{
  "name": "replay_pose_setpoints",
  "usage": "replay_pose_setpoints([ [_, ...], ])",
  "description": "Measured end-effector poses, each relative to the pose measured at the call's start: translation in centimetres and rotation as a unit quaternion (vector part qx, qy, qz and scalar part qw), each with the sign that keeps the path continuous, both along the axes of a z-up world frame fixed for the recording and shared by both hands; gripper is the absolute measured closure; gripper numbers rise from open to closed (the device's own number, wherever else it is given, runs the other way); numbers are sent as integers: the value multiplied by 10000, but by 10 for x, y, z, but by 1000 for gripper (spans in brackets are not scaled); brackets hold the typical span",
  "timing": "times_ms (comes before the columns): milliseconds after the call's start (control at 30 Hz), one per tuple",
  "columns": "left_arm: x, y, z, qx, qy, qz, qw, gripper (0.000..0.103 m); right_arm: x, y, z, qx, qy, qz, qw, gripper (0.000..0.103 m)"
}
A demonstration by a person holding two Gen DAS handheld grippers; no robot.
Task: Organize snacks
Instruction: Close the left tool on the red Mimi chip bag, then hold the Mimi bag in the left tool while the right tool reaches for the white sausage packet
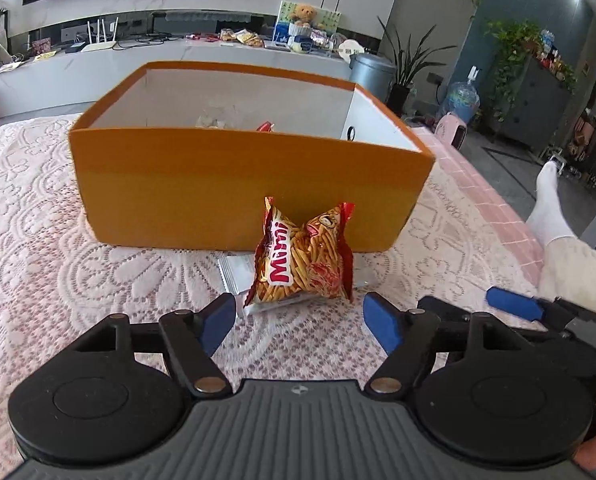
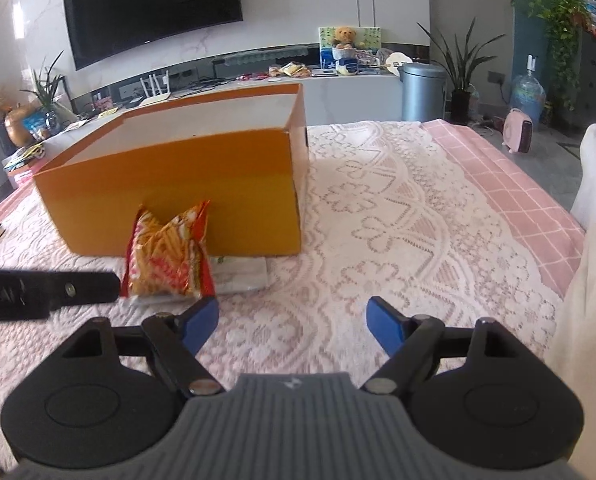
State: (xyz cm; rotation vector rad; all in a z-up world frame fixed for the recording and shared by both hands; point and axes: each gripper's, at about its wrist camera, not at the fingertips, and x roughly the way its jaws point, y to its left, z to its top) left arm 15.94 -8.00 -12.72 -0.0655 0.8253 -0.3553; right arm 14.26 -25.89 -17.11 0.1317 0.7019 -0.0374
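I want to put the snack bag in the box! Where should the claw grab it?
Probably across the puffy middle of the snack bag, coming straight in from the front. It stands upright against the orange box and the open left claw already faces it, one pad off each side. The crinkled top corners look too floppy to hold.

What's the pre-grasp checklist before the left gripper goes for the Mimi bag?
1. Left gripper jaws open, nothing between them: ok.
2. Mimi snack bag lined up ahead of the left fingers, leaning at the orange box front wall: ok.
3. Bag free of other items: not ok, it sits on flat white packets that could come up with it.
4. Right gripper open and empty, off to the bag's right: ok.
5. Room in the box: cannot tell, only a clear packet and a red wrapper tip show above the wall.
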Motion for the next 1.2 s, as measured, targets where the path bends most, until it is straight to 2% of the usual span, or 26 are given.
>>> replay_pose_setpoints([
  [200,18,-7,-12,26,51,36,10000,18,13,2,-13,-94,39,42,9999,16],
  [433,38,-22,-23,295,10,-100,9995,18,17,-1,-20,-220,28,15,9998,14],
  [633,49,-27,-34,298,132,-108,9994,18,23,-5,-26,-82,149,-83,9998,14],
  [733,48,-26,-38,239,136,-131,9995,22,26,-5,-29,-71,218,-80,9997,13],
  [800,48,-22,-39,121,159,-186,9996,31,27,-3,-32,-72,248,-52,9997,13],
  [900,49,-20,-37,59,151,-201,9997,38,29,0,-35,-95,302,26,9995,12],
  [1200,27,4,-22,135,-5,40,9999,42,30,13,-40,-259,249,324,9988,7],
])
